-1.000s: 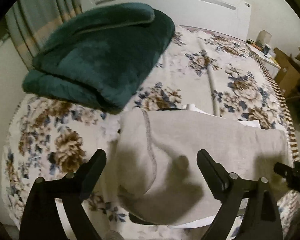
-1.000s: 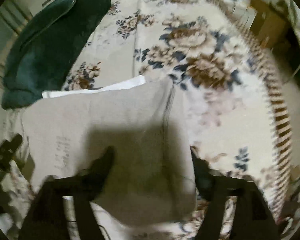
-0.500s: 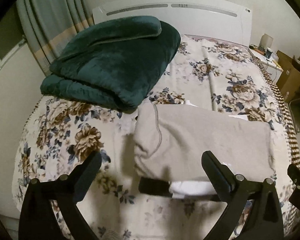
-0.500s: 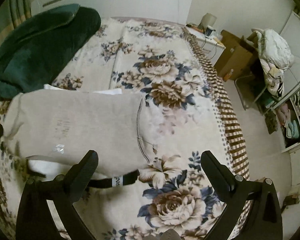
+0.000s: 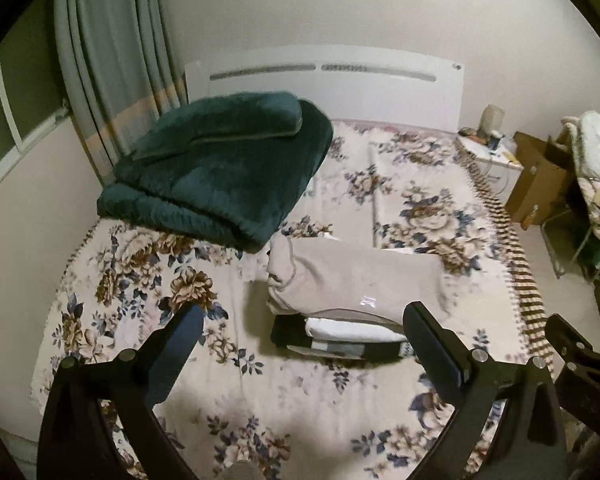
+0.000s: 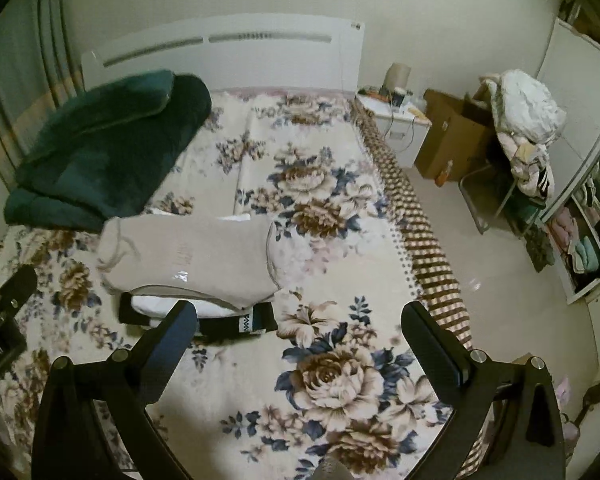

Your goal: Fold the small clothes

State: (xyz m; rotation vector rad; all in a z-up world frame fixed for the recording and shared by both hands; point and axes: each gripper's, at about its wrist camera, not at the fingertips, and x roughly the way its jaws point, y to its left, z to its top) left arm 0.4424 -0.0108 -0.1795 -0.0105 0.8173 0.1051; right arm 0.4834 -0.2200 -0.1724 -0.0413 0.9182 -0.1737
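A folded beige garment (image 5: 356, 280) lies on top of a small stack on the floral bed; it also shows in the right wrist view (image 6: 188, 260). Under it are a white folded piece (image 5: 348, 328) and a black piece (image 5: 340, 348) with a patterned band (image 6: 246, 324). My left gripper (image 5: 304, 340) is open and empty, held above the bed short of the stack. My right gripper (image 6: 300, 332) is open and empty, to the right of the stack and above the bed.
A folded dark green blanket (image 5: 220, 176) lies at the bed's far left by the curtain (image 5: 112, 60). The white headboard (image 5: 324, 80) is behind. A nightstand (image 6: 396, 128), cardboard box (image 6: 448, 136), chair with clothes (image 6: 520, 132) and shelf (image 6: 580, 240) stand right of the bed.
Both grippers have pulled back and up from the beige garment, which stays on the stack. The stack looks smaller and farther away, and more of the room shows.
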